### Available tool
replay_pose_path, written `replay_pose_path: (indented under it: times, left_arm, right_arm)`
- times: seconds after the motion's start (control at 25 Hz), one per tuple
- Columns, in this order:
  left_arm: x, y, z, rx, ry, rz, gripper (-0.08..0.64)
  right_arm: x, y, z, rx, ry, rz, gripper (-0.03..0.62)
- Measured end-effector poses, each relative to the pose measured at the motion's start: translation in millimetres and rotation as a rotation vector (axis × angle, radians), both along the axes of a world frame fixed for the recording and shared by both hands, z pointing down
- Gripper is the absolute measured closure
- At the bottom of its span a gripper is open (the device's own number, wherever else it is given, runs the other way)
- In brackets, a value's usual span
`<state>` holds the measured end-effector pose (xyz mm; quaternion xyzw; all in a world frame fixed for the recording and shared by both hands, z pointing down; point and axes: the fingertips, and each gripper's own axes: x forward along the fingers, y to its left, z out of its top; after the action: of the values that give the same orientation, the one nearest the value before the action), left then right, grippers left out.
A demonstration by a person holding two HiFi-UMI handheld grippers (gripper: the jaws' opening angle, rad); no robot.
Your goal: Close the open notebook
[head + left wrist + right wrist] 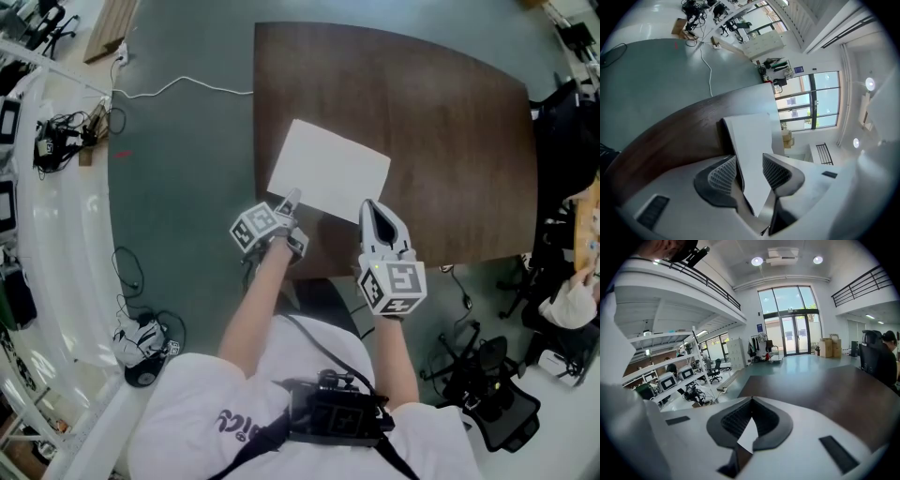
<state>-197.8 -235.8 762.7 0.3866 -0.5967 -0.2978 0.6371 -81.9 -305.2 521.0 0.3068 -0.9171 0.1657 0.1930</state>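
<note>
A white notebook (328, 172) lies askew in the middle of the dark brown table (450, 141). My left gripper (292, 197) sits at the notebook's near left corner. In the left gripper view its jaws (749, 158) hold that edge between them: a white sheet (752, 140) with a dark edge along its left side, and a pad against each side. My right gripper (368, 204) is at the notebook's near right edge. In the right gripper view its jaws (751, 401) are together, with a small white corner of paper (747, 438) pinched between the pads.
The table's near edge runs just under both grippers. A white cable (187, 86) lies on the grey floor to the left, beside white shelving (56, 234). A black office chair (487, 384) stands at the near right. A person (574, 302) sits at the right edge.
</note>
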Motion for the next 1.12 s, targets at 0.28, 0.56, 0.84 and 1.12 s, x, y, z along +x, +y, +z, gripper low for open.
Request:
replay_pose_path:
  times: [0.28, 0.56, 0.84, 1.12]
  left_arm:
    - [-7, 7, 13, -0.033, -0.01, -0.038, 0.523]
    - [-7, 1, 1, 0.056, -0.049, -0.027, 0.546]
    - [-8, -2, -21, 0.12, -0.187, 0.077, 0.548]
    - [-4, 6, -38, 0.101, -0.414, 0.235, 0.549]
  right_arm:
    - [20, -3, 3, -0.006, 0.005, 0.048, 0.601]
    - [38, -3, 6, -0.015, -0.008, 0.094, 0.601]
    - [41, 5, 3, -0.012, -0.032, 0.122, 0.601]
    - [53, 12, -11, 0.009, -0.067, 0.168, 0.601]
